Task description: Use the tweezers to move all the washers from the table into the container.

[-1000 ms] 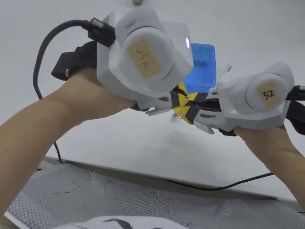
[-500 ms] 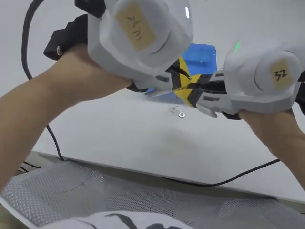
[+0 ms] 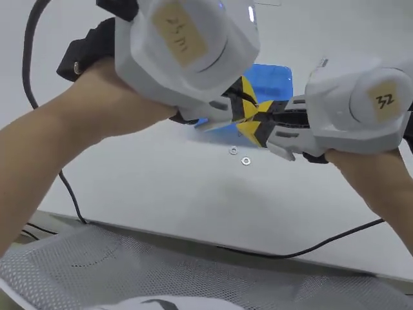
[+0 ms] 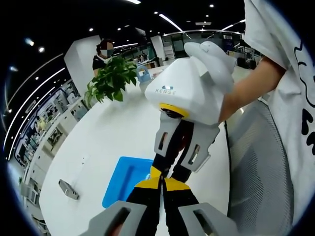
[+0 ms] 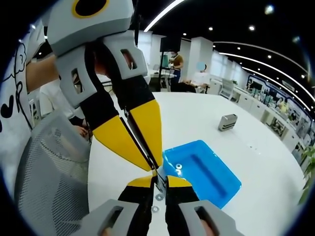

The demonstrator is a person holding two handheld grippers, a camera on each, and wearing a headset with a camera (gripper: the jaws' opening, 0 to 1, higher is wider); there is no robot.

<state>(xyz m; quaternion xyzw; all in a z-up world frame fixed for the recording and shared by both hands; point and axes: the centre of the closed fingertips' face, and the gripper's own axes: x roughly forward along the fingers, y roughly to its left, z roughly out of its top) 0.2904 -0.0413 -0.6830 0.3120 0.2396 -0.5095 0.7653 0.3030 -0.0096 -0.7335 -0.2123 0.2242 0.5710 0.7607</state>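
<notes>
Pinching the tweezers [image 5: 140, 140] between them, left gripper [image 5: 151, 169] and right gripper [image 5: 161, 186] hold the tips just over two washers [image 5: 159, 197], bottom centre, blue container [image 5: 211, 178] just right.

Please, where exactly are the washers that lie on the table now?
In the head view, two washers lie close together on the white table, just on the person's side of the blue container.

l gripper [image 4: 160, 183], r gripper [image 5: 158, 181] higher; washers [image 3: 246, 161] bared
</notes>
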